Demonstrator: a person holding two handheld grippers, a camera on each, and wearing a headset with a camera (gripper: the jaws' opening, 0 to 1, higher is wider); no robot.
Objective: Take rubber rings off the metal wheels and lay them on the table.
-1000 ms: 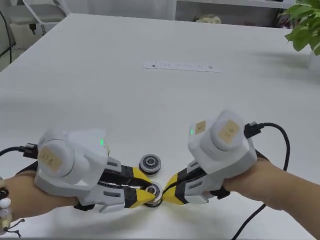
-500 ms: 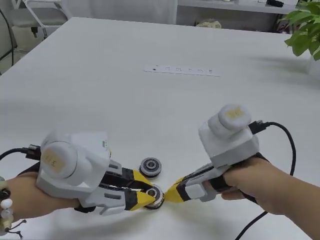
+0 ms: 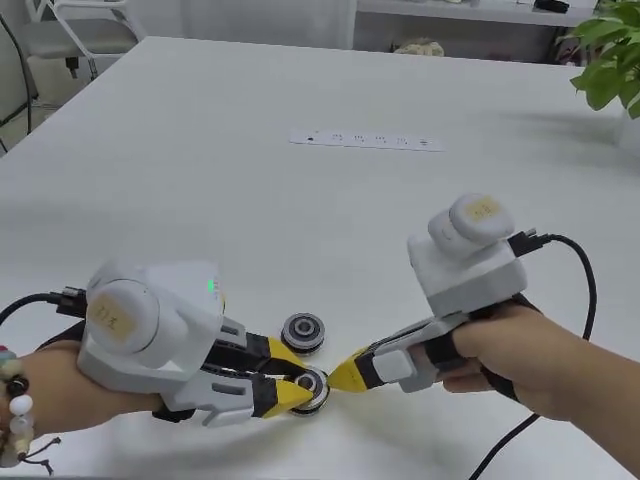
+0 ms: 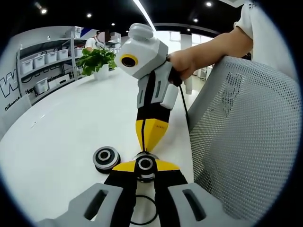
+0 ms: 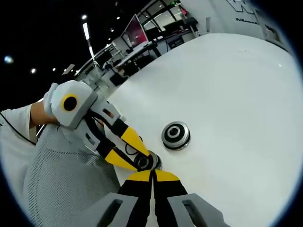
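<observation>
1. The left gripper (image 3: pixel 296 388) clamped a metal wheel (image 3: pixel 311 384) at 6 o'clock on the table (image 3: pixel 300 200)
2. The right gripper (image 3: pixel 346 378), jaws together, touched it from 3 o'clock
3. A second wheel (image 3: pixel 302 331) lay at its 12 o'clock

I read only a large "W" on the wall (image 4: pixel 9 80) in the left gripper view; the smaller lettering beneath it was too blurred. Stickers (image 3: pixel 110 317) on the left gripper (image 3: pixel 298 386) and right gripper (image 3: pixel 342 377) carried print I couldn't make out.
</observation>
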